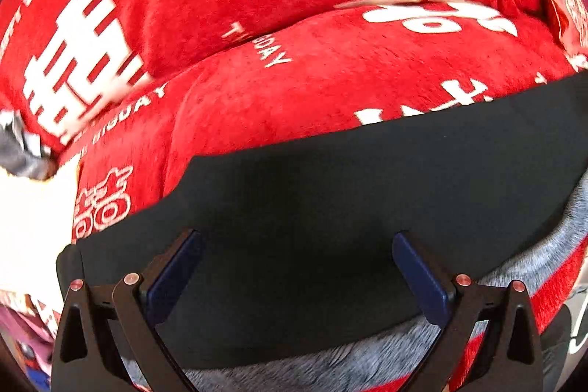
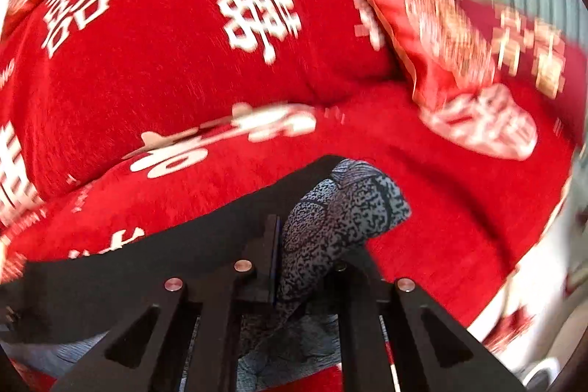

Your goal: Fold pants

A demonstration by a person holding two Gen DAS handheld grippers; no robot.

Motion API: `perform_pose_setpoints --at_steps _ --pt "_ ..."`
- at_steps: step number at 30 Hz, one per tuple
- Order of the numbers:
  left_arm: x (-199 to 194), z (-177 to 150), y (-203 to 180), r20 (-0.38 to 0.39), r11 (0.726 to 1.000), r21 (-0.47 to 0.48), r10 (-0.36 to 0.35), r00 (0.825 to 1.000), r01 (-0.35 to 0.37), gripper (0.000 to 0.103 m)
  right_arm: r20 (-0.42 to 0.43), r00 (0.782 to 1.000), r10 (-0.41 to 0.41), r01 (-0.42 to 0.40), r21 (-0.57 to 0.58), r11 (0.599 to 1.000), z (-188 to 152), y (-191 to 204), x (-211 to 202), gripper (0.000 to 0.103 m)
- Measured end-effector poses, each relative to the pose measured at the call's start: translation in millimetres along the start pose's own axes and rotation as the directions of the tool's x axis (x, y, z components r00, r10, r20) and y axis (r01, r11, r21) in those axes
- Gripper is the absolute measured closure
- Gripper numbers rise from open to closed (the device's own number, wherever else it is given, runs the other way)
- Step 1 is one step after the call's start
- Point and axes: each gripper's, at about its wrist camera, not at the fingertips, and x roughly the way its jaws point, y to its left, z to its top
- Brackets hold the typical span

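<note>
**Right Gripper Pinches Patterned Fabric, Left Stands Wide Over Dark Cloth**

Here the pants (image 2: 341,219) show as a grey fabric speckled with black, bunched into a fold that rises straight ahead of the right gripper (image 2: 294,237). That gripper's jaws are drawn nearly together and pinch the fold between them, the cloth standing up beyond the fingertips and trailing back under the gripper's frame. Just to the left of that pinch, and running under the gripper, lies a flat black cloth (image 2: 165,256); whether it is part of the same garment cannot be told.

In the left wrist view the same black cloth (image 1: 330,201) spreads ahead of and beneath the left gripper (image 1: 297,267), whose jaws stand as wide apart as they go, with nothing pressed between the blue pads (image 1: 419,274). The pads hang over the dark cloth; whether they touch it is unclear. Below the gripper and off to its right, a grey furry-looking fabric (image 1: 367,359) peeks out from under the black edge.

Beyond both grippers stretches a red plush blanket (image 1: 257,6) printed with white characters and the words "THE BIGDAY". Far ahead and to the right of the right gripper a red cushion (image 2: 452,54) with pale and gold lettering rests on the blanket, blurred.
</note>
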Motion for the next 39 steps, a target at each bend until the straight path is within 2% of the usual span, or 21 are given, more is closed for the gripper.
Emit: perform_pose_setpoints --at_steps 3,6,9,11,12,13,15,17,19,22,24,25,28,30,31,32,35,36,39 --pt "27.9 0.4 -5.7 -0.08 0.999 0.024 0.027 0.996 -0.025 0.0 0.008 0.998 -0.07 0.07 -0.061 0.996 -0.9 9.4 0.8 0.092" --pt "29.2 -7.4 7.8 -0.083 0.998 -0.049 -0.041 0.996 0.037 0.0 -0.106 0.99 -0.097 0.087 -0.097 0.992 -14.3 5.3 35.7 0.092" --pt "28.2 -11.3 23.8 -0.084 0.999 -0.048 -0.001 0.996 -0.004 0.0 -0.199 0.975 -0.101 0.085 -0.086 0.993 -31.6 -6.5 62.6 0.092" --pt "28.2 -17.3 39.5 -0.093 0.997 -0.073 0.022 0.995 -0.029 0.0 -0.2 0.977 -0.073 0.066 -0.041 0.997 -36.4 -14.6 62.3 0.09" --pt "30.6 -20.3 46.0 -0.101 0.996 -0.088 0.022 0.995 -0.031 0.0 -0.202 0.976 -0.076 0.073 -0.024 0.997 -35.9 -18.2 60.1 0.08" --pt "32.1 -23.2 54.8 -0.109 0.994 -0.106 0.019 0.994 -0.031 0.0 -0.206 0.974 -0.098 0.096 -0.015 0.995 -33.8 -22.0 58.7 0.057" --pt "33.0 -27.1 69.3 -0.124 0.989 -0.141 0.021 0.992 -0.039 0.0 -0.188 0.972 -0.138 0.145 0.022 0.989 -28.2 -36.6 47.7 0.033" --pt "29.3 -30.1 75.8 -0.125 0.983 -0.161 0.068 0.99 -0.087 0.0 -0.151 0.977 -0.152 0.166 0.082 0.983 -23.9 -53.6 29.6 0.032" --pt "22.3 -32.1 75.6 -0.105 0.981 -0.173 0.068 0.992 -0.086 0.0 -0.12 0.977 -0.178 0.192 0.119 0.974 -20.4 -63.5 9.4 0.032" --pt "2.0 -37.7 44.6 -0.058 0.992 -0.127 0.007 0.998 -0.015 0.0 -0.07 0.99 -0.123 0.128 0.069 0.989 -20.9 -39.7 -23.0 0.032" --pt "-15.4 -39.7 9.2 -0.013 0.999 -0.039 -0.019 1.0 0.018 0.0 -0.062 0.997 -0.054 0.052 -0.037 0.998 -25.4 -0.8 -35.8 0.032" --pt "-24.4 -42.1 -11.8 0.012 0.999 0.017 -0.036 0.999 0.036 0.0 -0.061 0.998 -0.015 0.009 -0.091 0.996 -30.7 18.3 -41.3 0.028" --pt "-34.8 -45.9 -43.2 0.049 0.993 0.112 -0.038 0.998 0.032 0.0 -0.11 0.987 0.121 -0.146 -0.261 0.954 -54.2 85.3 -51.1 0.023" --pt "-25.5 -48.5 -44.8 0.039 0.988 0.152 0.013 0.999 -0.019 0.0 -0.138 0.982 0.132 -0.173 -0.354 0.919 -72.4 117.9 -47.7 0.024" --pt "-18.1 -51.4 -39.4 0.017 0.989 0.142 0.03 0.999 -0.032 0.0 -0.154 0.981 0.115 -0.167 -0.385 0.908 -79.5 128.3 -43.2 0.024" --pt "-13.7 -53.0 -33.5 0.0 0.993 0.12 0.017 1.0 -0.017 0.0 -0.175 0.979 0.108 -0.17 -0.395 0.903 -83.9 134.3 -38.5 0.024" --pt "1.4 -57.1 -5.4 -0.06 0.998 0.018 -0.062 0.996 0.063 0.0 -0.214 0.973 0.083 -0.165 -0.401 0.901 -89.7 137.4 -25.6 0.024" --pt "3.9 -58.7 -0.1 -0.069 0.996 -0.004 -0.086 0.994 0.086 0.0 -0.229 0.972 0.05 -0.142 -0.404 0.904 -92.2 134.9 -18.8 0.024" --pt "6.6 -63.1 7.9 -0.071 0.993 -0.026 -0.112 0.991 0.111 0.0 -0.257 0.963 0.078 -0.159 -0.309 0.938 -89.1 111.8 -10.6 0.023"
